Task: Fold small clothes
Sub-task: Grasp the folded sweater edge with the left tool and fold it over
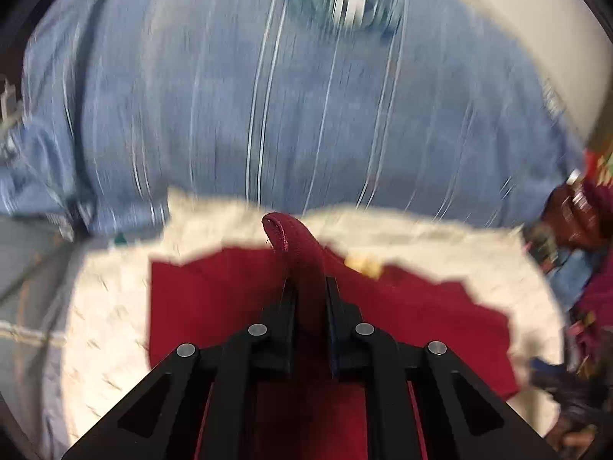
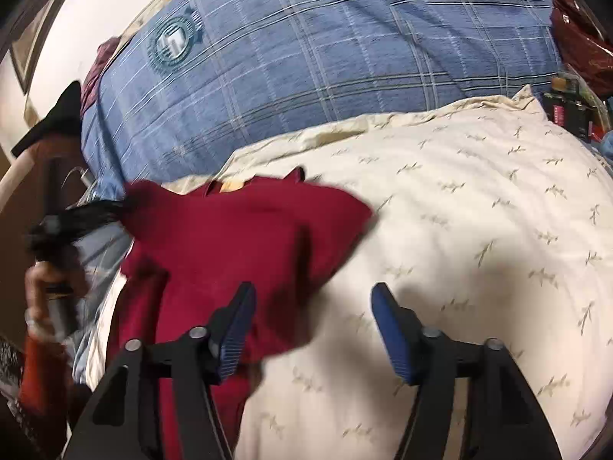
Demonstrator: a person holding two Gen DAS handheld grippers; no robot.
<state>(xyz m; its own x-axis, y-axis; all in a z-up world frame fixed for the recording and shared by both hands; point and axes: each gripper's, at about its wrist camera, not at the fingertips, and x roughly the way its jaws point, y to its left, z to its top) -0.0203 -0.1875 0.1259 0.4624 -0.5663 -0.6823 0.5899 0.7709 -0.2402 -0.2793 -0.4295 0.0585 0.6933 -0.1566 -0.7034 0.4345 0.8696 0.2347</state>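
The biggest thing before me is the blue plaid blanket with thin white lines and a round teal crest [image 2: 306,57], filling the upper half of both views. Below it spreads the cream quilted bedcover with small sprig prints [image 2: 479,230], my working surface. On it, left of centre in the right wrist view, lies the small dark red knit garment [image 2: 230,245], partly lifted and rumpled.

My left gripper [image 1: 309,287] is clamped on a hemmed edge of that garment, a tongue of red cloth standing up between the closed fingers at the middle of the left wrist view. My right gripper [image 2: 312,322] stands open at the bottom of its view, blue pads apart and nothing between them, one pad over the red cloth, the other over bare bedcover.

I judge the garment light, soft and limp; it will sag and drag from one pinch, so a second hold belongs on a hem or corner, likely the loose edge near my right pads.

Clutter sits at the right edge: a dark red shiny bag [image 2: 578,38] and small boxes. Nothing blocks the fold itself, though the puffy bedcover may bunch.
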